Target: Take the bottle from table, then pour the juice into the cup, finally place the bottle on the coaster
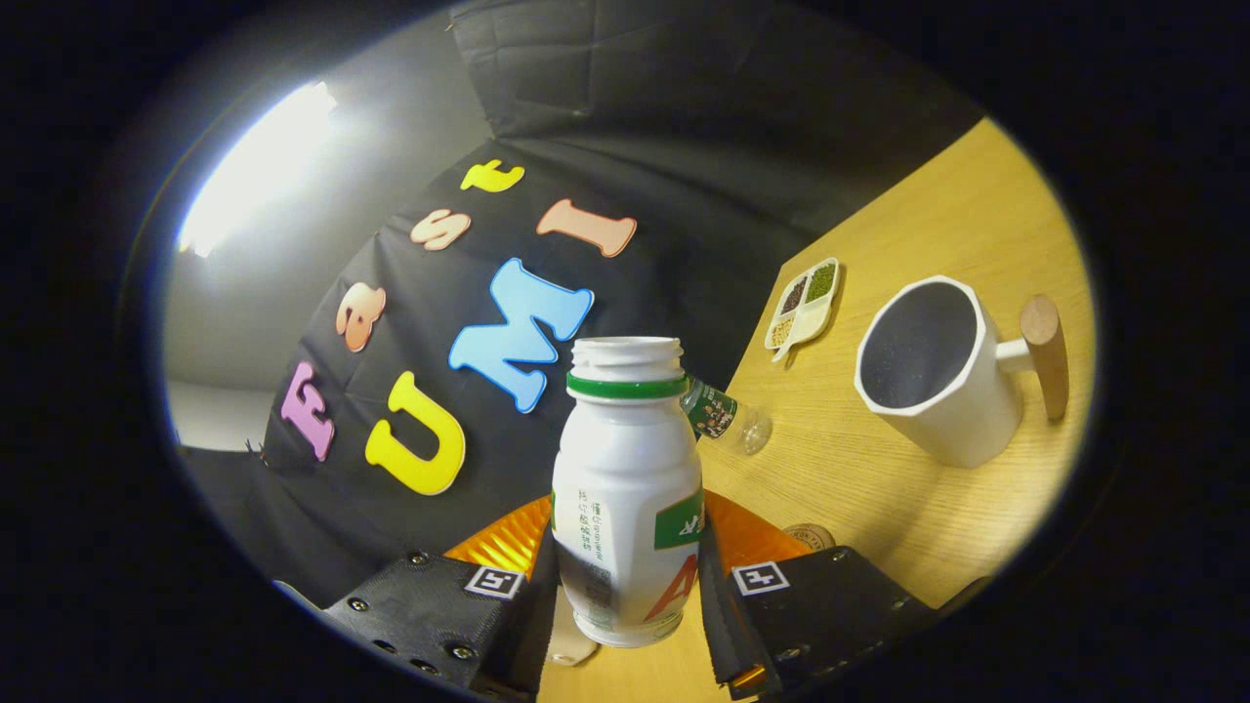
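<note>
A white bottle [627, 498] with a green ring under its open neck stands between my fingers, and my gripper [625, 596] is shut on its lower body. The whole scene is tilted. Beyond the fingers to the right, a white cup [933, 376] with a wooden handle [1045, 353] stands on the wooden table [879, 488], its dark inside showing. An orange coaster [508, 542] lies just behind the bottle, partly hidden by it and by my fingers.
A small clear plastic bottle [725, 418] lies on its side behind the white bottle. Farther back sits a white divided dish [803, 305] of seeds. A small round brown disc [809, 535] lies by the right finger. The black cloth wall closes the back.
</note>
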Tool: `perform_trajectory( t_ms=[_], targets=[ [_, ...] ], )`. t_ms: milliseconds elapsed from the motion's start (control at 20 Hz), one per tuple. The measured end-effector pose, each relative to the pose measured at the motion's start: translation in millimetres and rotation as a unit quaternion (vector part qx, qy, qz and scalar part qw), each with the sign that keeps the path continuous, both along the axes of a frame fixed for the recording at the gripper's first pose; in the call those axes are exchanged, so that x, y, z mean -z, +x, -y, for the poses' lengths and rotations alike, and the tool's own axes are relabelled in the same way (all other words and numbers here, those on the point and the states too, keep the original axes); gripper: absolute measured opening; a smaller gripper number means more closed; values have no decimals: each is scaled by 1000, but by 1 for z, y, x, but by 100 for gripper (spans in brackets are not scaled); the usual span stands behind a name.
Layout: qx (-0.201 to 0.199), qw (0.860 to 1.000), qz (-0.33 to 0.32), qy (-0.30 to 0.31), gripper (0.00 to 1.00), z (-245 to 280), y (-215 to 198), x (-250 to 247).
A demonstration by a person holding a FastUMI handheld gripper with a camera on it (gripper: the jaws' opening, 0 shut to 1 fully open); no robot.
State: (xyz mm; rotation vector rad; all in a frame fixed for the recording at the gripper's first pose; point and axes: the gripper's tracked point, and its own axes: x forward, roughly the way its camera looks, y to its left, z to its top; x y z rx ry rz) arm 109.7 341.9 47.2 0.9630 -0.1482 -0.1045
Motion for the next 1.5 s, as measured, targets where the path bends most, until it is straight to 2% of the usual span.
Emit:
perform_trajectory(
  t_ms=[150, 250, 400, 650, 1150, 1300, 1500],
  targets=[
    [-2, 997, -24, -78, 63, -10, 8, 8],
    [-2, 989, -50, -139, 63, -15, 15, 17],
    [1, 972, -80, -222, 63, -20, 26, 25],
    [22, 935, -113, -336, 63, -20, 34, 30],
    [56, 889, -115, -440, 63, -13, 48, 33],
    [48, 879, -128, -457, 63, -14, 53, 42],
    [36, 875, -133, -465, 63, -15, 63, 51]
  ],
)
